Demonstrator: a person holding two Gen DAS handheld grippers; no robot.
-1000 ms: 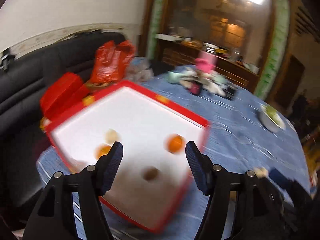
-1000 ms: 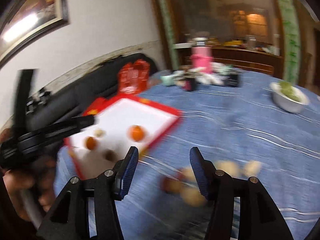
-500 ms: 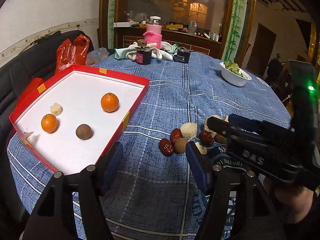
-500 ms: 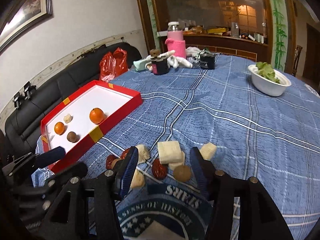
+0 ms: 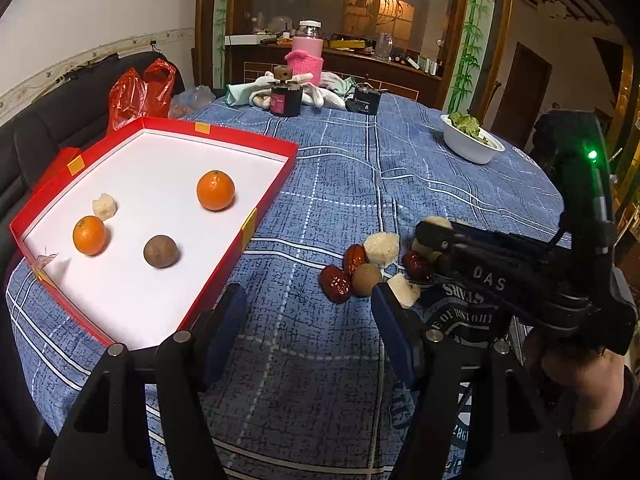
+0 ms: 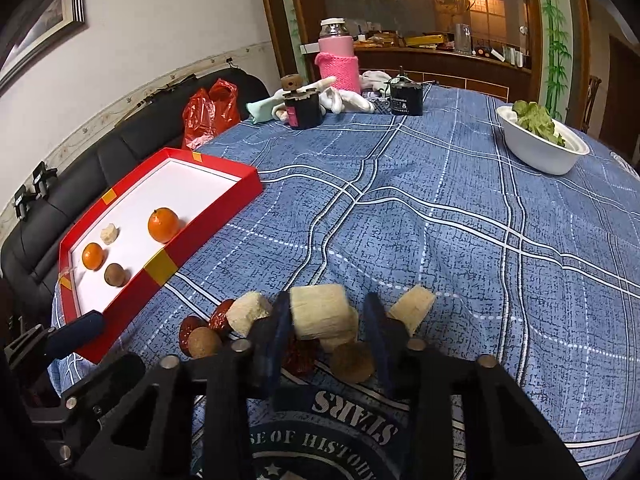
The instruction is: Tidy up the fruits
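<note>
Tray (image 5: 280,150) w/ 2 oranges (image 5: 215,190), brown fruit (image 5: 160,251).

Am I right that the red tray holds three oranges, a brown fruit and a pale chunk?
Not quite: the red tray holds two oranges, not three. The brown fruit and pale chunk are there, as the left wrist view shows.

Wide bare cloth mid-table (image 6: 460,216), free passage btw red tray (image 6: 208,236) & white bowl (image 6: 540,152). Tray's raised wall blocks low entry; its interior is mostly open. Fruit pile (image 6: 320,320) crowds right tongs (image 6: 326,340), closing w/ pale chunk (image 6: 322,314) btw them. Jars (image 6: 304,110) at far edge.
</note>
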